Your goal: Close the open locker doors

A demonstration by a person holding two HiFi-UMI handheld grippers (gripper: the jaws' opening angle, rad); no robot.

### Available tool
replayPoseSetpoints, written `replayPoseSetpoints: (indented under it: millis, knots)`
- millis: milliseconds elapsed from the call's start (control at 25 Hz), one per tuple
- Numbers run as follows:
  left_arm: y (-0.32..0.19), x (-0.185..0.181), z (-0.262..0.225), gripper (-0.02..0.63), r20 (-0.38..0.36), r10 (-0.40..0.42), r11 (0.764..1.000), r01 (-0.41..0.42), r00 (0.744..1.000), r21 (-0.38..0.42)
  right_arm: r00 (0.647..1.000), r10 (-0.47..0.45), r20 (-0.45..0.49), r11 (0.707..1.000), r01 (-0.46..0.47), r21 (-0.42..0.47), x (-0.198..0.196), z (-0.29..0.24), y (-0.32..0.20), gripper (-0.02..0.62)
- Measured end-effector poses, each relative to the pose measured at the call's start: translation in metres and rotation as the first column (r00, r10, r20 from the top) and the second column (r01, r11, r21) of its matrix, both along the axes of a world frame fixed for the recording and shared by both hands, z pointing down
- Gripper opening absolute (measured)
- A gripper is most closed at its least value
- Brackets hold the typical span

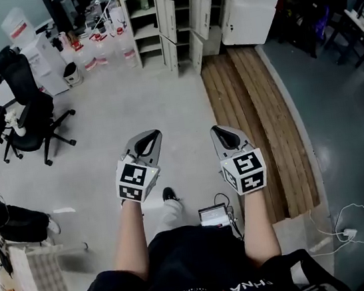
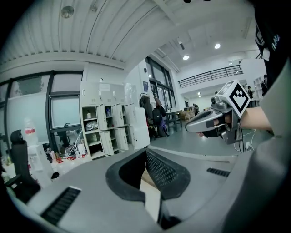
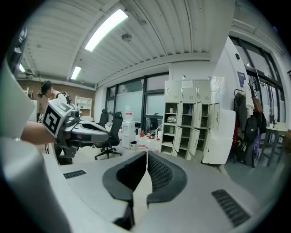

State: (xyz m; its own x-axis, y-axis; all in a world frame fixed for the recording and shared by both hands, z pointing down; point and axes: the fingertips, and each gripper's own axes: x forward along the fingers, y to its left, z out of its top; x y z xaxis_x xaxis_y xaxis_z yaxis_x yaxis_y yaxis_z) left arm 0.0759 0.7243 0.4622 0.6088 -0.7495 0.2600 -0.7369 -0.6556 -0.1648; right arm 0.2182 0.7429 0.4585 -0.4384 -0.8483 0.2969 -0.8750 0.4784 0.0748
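A white locker bank (image 1: 151,18) stands far ahead across the floor, with several doors (image 1: 166,17) swung open; shelves show inside. It also shows in the left gripper view, as the lockers (image 2: 111,129), and in the right gripper view, as the lockers (image 3: 186,127). My left gripper (image 1: 155,133) and right gripper (image 1: 215,130) are held side by side at waist height, well short of the lockers. Both are shut with nothing between the jaws, whose tips meet in the left gripper (image 2: 146,150) and right gripper (image 3: 146,153) views.
Black office chairs (image 1: 30,116) stand at the left. Wooden planks (image 1: 259,117) lie on the floor at the right, leading toward a white cabinet (image 1: 247,14). Bottles (image 1: 105,51) crowd the floor left of the lockers. A cable and plug (image 1: 345,233) lie at lower right.
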Motion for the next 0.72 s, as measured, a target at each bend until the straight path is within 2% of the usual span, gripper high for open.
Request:
replayPoseSetpoints:
  millis: [320,720]
  knots:
    - [-0.113,-0.017,-0.013,0.02,-0.04,0.057,0.998,-0.056,0.998,0.012,0.998,0.046,-0.048,0.999,-0.045,0.02,-0.027,-0.019,-0.105,0.034]
    - [-0.236,-0.081,-0.026,0.02,-0.051,0.077,0.997,-0.076,0.996,0.021,0.995,0.05,-0.087,0.999,-0.048,0.022,-0.099,-0.029,-0.228,0.034]
